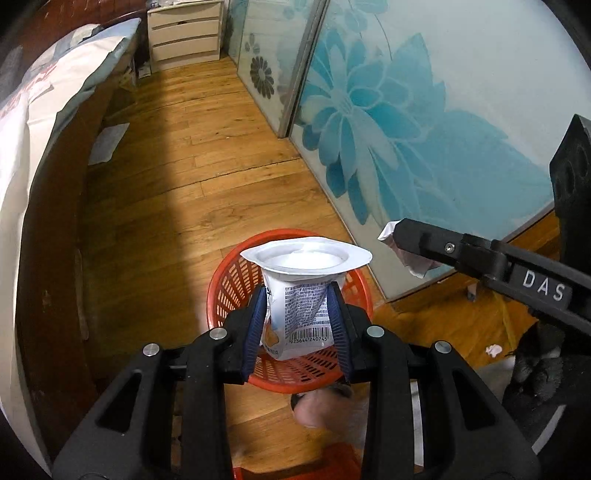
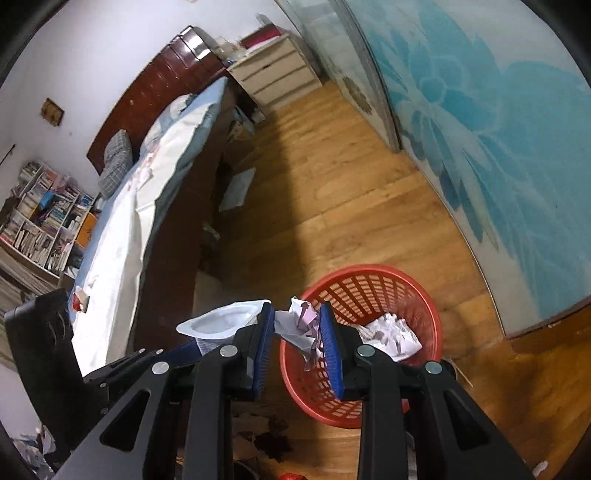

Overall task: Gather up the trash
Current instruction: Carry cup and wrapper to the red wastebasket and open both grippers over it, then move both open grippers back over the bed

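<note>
We are in a bedroom, working in a strip of wooden floor (image 1: 207, 155) that runs between a bed (image 2: 122, 229) on one side and sliding glass doors (image 1: 424, 122) printed with blue flowers on the other. The strip is open and mostly bare as far as a pale chest of drawers (image 1: 184, 33) at its far end. A flat sheet of paper (image 1: 107, 142) lies at the foot of the bed frame.

A red plastic basket (image 2: 373, 284) with slotted walls stands on the floor near the glass doors. The right wrist view looks into it and shows crumpled white paper (image 2: 391, 332) lying inside.

Our left gripper (image 1: 301, 321) has its jaws closed on a white yogurt cup (image 1: 306, 288), squeezing its printed sides; the cup is upright with its open mouth upward, held directly over the basket. Our right gripper (image 2: 297, 332) has its jaws closed narrowly on a crumpled wad of paper (image 2: 299, 325), held at the basket's near rim.

The left wrist view shows the right gripper from the side, with paper sticking out past its tip in front of the glass doors, and a small white scrap (image 1: 493, 350) on the floor. Only the right wrist view shows the dark wooden headboard (image 2: 147, 88), a checked pillow (image 2: 116, 162) and a crowded bookshelf (image 2: 44, 218) beyond the bed.
</note>
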